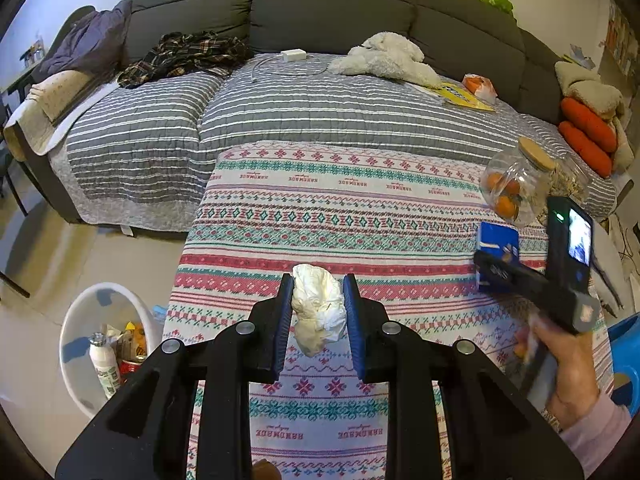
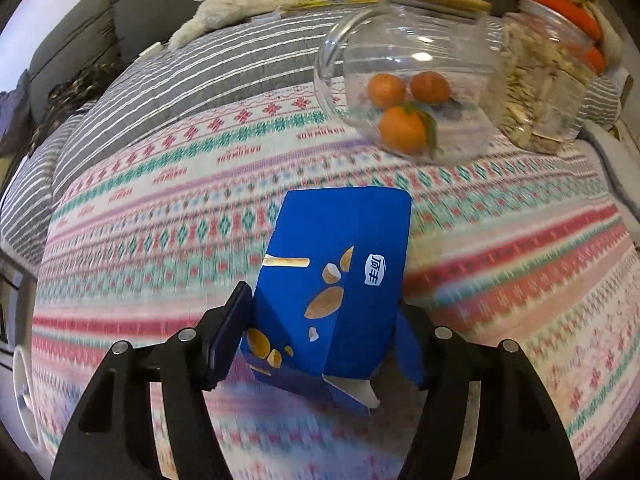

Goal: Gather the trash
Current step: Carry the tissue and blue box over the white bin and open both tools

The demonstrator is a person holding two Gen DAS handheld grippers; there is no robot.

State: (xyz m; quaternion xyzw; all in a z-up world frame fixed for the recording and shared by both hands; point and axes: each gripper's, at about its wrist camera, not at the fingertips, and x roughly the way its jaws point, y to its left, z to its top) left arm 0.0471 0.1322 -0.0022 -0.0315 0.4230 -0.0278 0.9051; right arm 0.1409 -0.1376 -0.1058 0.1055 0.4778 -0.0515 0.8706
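My left gripper (image 1: 318, 304) is shut on a crumpled white tissue wad (image 1: 318, 312) and holds it over the patterned tablecloth (image 1: 320, 208). My right gripper (image 2: 324, 312) is shut on a blue carton (image 2: 336, 280) with nut pictures, held just above the cloth; it also shows in the left wrist view (image 1: 498, 254) at the right. A white trash bin (image 1: 76, 340) with a bottle and wrappers inside stands on the floor, low left of the table.
A clear jar with tangerines (image 2: 404, 84) and a second jar of seeds (image 2: 548, 80) stand at the table's far right. Behind is a grey sofa (image 1: 320, 8) with a striped cover, a plaid shirt (image 1: 188, 56) and a white plush (image 1: 384, 60).
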